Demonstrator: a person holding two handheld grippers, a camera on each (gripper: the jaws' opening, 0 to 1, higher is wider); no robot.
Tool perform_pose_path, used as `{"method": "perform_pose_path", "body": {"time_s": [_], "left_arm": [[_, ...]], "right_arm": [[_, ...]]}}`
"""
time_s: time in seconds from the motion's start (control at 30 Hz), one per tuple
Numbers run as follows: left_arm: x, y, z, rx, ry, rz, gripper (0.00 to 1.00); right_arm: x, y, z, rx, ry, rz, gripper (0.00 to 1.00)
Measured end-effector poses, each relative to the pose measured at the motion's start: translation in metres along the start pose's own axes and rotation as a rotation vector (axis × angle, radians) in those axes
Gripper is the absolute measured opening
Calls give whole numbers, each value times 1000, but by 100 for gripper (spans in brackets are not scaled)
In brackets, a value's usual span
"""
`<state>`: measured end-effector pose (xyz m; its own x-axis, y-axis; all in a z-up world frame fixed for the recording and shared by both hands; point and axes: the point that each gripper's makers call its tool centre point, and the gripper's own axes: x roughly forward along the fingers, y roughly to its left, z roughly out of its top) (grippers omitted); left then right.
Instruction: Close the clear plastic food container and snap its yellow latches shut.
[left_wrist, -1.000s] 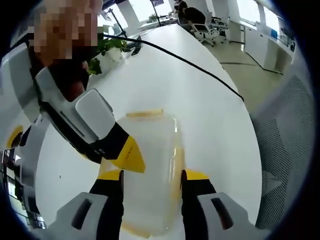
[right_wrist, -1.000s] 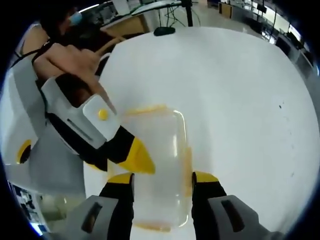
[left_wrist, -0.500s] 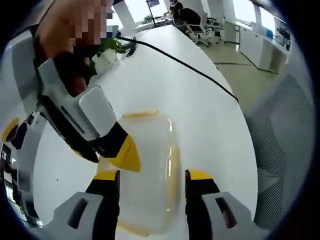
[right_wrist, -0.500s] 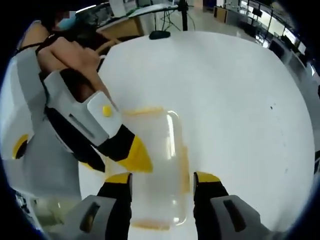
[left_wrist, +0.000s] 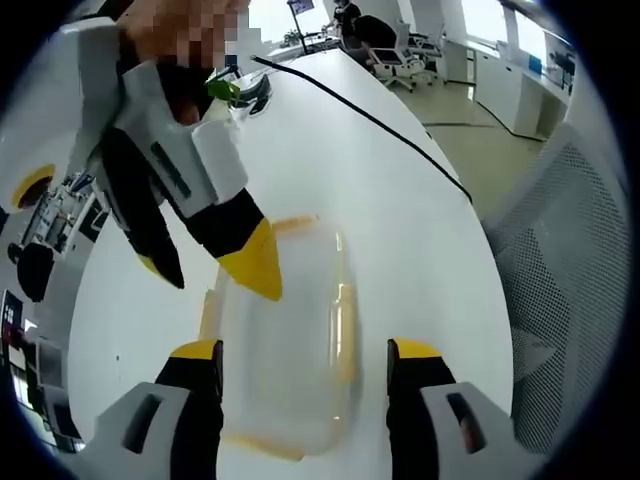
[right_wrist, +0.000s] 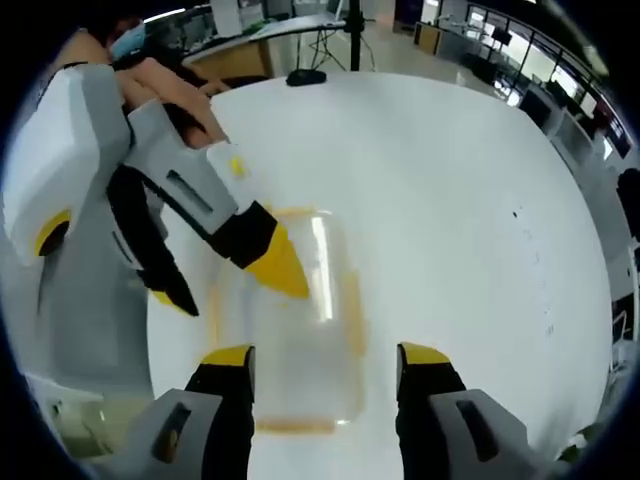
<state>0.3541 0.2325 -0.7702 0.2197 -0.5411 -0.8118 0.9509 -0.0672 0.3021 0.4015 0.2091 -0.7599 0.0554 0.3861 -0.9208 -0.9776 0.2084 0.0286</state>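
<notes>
On a wide white table (left_wrist: 400, 200) sits the clear plastic food container (left_wrist: 285, 350), lid down on it, lying flat between both grippers. Yellow latches (left_wrist: 345, 335) run along its sides; blur hides whether any is snapped, so the closing looks done and the latching is probably still open work. In the left gripper view, the left gripper (left_wrist: 305, 352) has its yellow-tipped jaws spread wide, one on each long side of the container and not touching it. The right gripper (left_wrist: 215, 250) comes in from the upper left, jaws apart, its yellow tip over the lid's near corner. In the right gripper view the same container (right_wrist: 290, 340) lies between the right gripper's spread jaws, with the left gripper (right_wrist: 230, 275) reaching in above it. A black cable (left_wrist: 370, 120) crosses the table well beyond the container. A mesh chair (left_wrist: 570, 280) stands off the table's edge, and the surface around the container is bare, leaving room to move.
</notes>
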Motion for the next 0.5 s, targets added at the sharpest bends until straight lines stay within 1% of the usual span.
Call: {"method": "perform_pose_path", "body": {"time_s": [0.07, 0.33, 0.43, 0.5], "left_arm": [[-2, 2, -3, -4, 4, 3, 67], [-6, 10, -13, -3, 17, 11, 76], [-7, 11, -18, -2, 29, 13, 78], [-7, 12, -20, -5, 35, 10, 79]], "right_arm": [[0, 2, -3, 2, 2, -2, 61], [-4, 9, -10, 18, -2, -5, 66], [-5, 12, -14, 8, 8, -18, 66], [-7, 13, -14, 4, 1, -24, 68]]}}
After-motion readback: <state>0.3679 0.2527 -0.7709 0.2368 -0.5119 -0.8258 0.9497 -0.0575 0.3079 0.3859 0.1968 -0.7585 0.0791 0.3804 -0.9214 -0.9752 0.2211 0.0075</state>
